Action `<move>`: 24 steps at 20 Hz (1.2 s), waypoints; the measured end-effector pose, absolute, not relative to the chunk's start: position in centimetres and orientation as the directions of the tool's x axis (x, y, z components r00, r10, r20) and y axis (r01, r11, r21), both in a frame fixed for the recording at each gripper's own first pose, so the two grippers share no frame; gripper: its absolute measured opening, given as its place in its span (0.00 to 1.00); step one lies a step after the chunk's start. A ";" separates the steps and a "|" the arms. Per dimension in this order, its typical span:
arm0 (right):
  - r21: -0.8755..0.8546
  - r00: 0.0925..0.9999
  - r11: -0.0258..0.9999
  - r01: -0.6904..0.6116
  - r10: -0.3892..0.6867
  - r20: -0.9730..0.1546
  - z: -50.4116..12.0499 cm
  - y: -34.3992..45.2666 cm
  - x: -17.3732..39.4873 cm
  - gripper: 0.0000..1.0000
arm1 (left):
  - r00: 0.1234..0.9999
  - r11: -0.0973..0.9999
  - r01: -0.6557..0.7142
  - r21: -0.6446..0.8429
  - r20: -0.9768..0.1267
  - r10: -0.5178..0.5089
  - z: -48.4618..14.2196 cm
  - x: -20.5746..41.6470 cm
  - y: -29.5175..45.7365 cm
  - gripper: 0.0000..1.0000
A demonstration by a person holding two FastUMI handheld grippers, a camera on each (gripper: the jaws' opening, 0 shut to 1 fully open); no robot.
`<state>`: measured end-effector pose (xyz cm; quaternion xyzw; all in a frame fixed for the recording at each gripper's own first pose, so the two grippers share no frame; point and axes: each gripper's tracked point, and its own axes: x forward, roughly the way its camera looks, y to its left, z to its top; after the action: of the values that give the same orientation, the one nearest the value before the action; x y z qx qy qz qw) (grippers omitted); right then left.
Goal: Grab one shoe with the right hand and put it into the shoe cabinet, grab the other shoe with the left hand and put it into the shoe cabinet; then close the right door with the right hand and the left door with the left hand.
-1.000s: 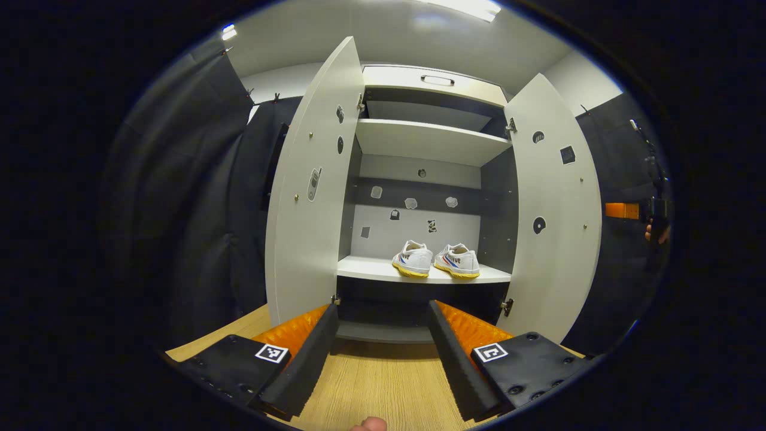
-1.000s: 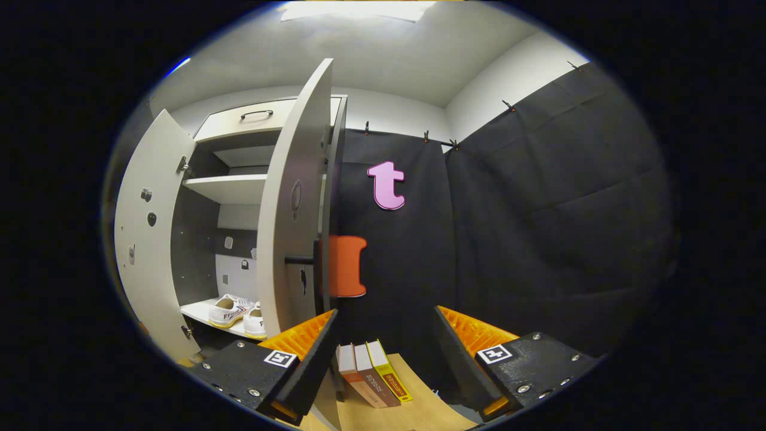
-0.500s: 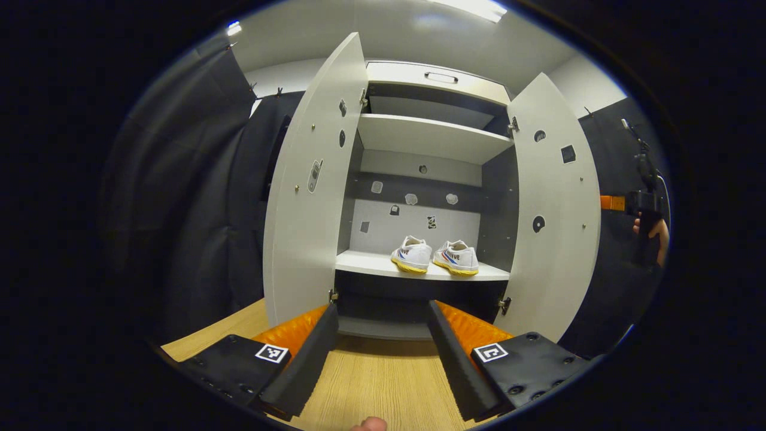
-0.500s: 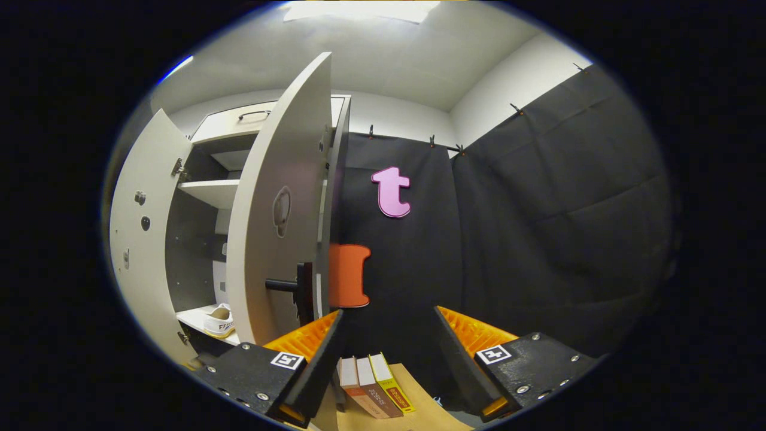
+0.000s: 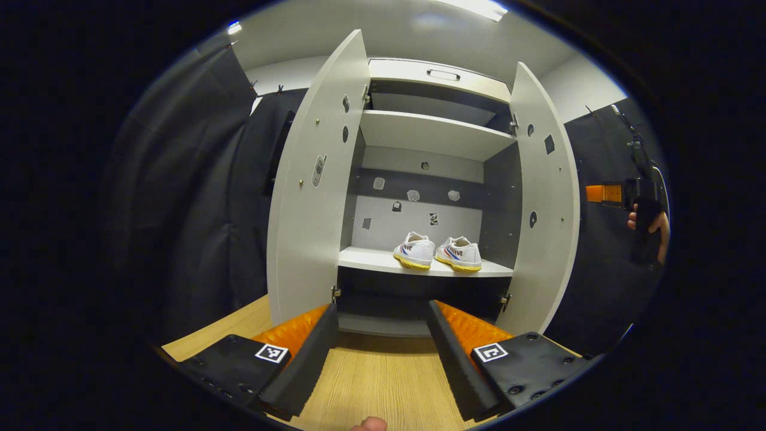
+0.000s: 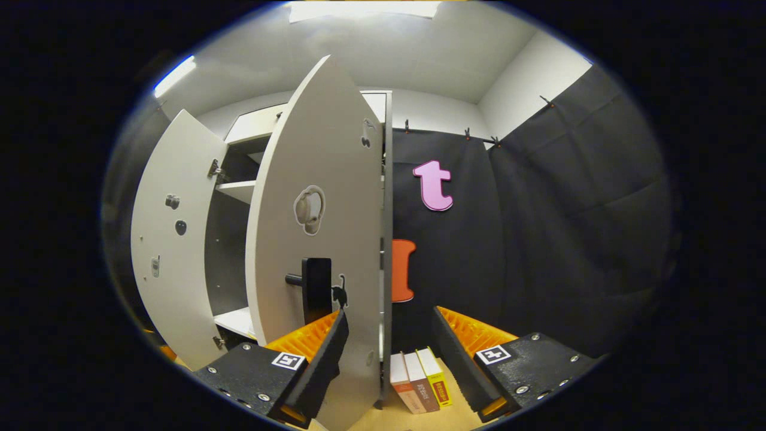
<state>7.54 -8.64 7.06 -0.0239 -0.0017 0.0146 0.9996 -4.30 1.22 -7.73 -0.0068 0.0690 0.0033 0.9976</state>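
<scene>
Two white shoes with yellow soles, one [image 5: 414, 250] beside the other [image 5: 459, 254], sit side by side on the lower shelf [image 5: 371, 261] of the white shoe cabinet. Its left door [image 5: 311, 191] stands wide open. The right door [image 5: 547, 197] is partly swung in. My left gripper [image 5: 382, 308] is open, held back from the cabinet over the wooden floor. My right gripper [image 6: 390, 312] is open with nothing between its fingers, close against the right door's outer face [image 6: 323, 239], just below its black handle [image 6: 314, 287]. In the left gripper view, the right gripper [image 5: 607, 193] and a hand [image 5: 652, 222] show behind that door.
An empty upper shelf [image 5: 431, 133] and a top drawer [image 5: 440, 73] are above the shoes. Three books [image 6: 419, 389] stand on the wooden floor [image 5: 383, 383] by the cabinet's right side. Black cloth walls close in on both sides.
The right door has swung inward toward shut. The right gripper has followed round to its outer face, and the shoes have dropped from the right gripper view. The left gripper has barely moved.
</scene>
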 end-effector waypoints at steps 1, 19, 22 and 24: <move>-0.042 0.998 0.997 -0.059 0.059 0.002 6.8 -7.2 7.9 0.88 | 0.991 1.000 -0.014 -0.010 -0.135 0.012 -7.7 -4.3 1.6 0.99; 0.021 0.974 0.974 -0.225 0.226 -0.026 3.9 3.5 15.2 0.92 | 0.989 0.997 -0.072 0.005 -0.127 0.072 -7.4 -4.9 4.0 0.99; 0.008 0.973 0.975 -0.224 0.224 -0.050 3.6 4.8 17.0 0.92 | 0.990 0.997 -0.071 0.007 -0.124 0.071 -7.2 -5.0 4.1 0.97; -0.009 0.973 0.975 -0.224 0.223 -0.067 3.4 5.5 17.9 0.92 | 0.989 0.997 -0.073 0.007 -0.124 0.074 -7.4 -4.8 4.3 0.96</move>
<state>17.91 5.47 3.39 -0.0084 0.0326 0.1126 0.9931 -4.83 4.27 -7.36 0.0013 0.0624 0.0369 0.9974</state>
